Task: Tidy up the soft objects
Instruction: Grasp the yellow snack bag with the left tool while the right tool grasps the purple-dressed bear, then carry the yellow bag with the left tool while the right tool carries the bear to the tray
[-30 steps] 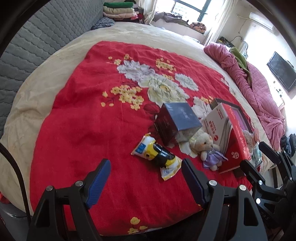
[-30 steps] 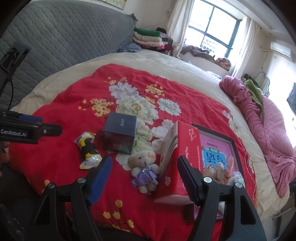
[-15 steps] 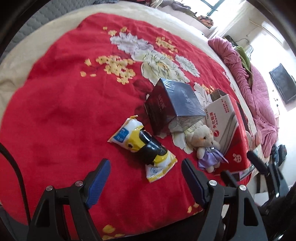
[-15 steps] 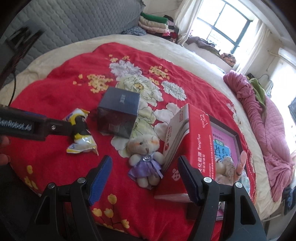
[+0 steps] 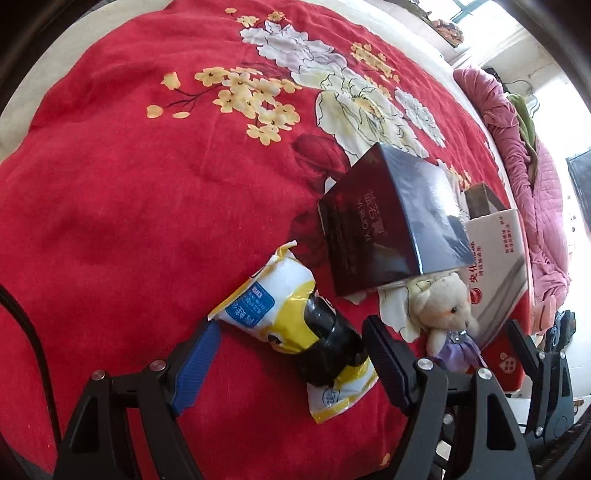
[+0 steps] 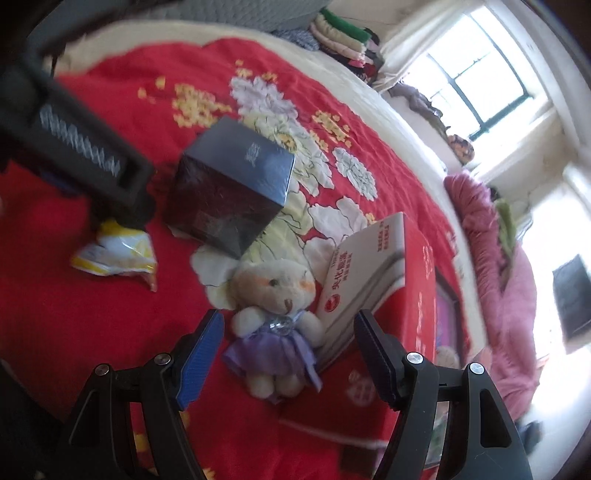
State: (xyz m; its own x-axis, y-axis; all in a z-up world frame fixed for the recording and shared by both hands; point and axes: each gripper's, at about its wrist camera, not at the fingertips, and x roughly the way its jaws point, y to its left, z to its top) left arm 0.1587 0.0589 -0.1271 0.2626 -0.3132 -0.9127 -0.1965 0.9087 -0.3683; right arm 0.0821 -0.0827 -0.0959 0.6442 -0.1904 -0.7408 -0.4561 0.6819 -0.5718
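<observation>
A yellow, white and black snack packet lies on the red floral blanket. My left gripper is open, its fingers on either side of the packet. A cream teddy bear in a purple dress lies between a dark box and a red and white carton. My right gripper is open and straddles the bear's lower body. The bear and the dark box also show in the left wrist view. The packet shows in the right wrist view, partly hidden by the left gripper's body.
The red and white carton leans over an open box holding more toys. A pink quilt lies at the bed's right side. Folded clothes are stacked at the far end by the window.
Both grippers have moved down and forward. The left one now straddles the snack packet and the right one straddles the bear. Both stay open.
</observation>
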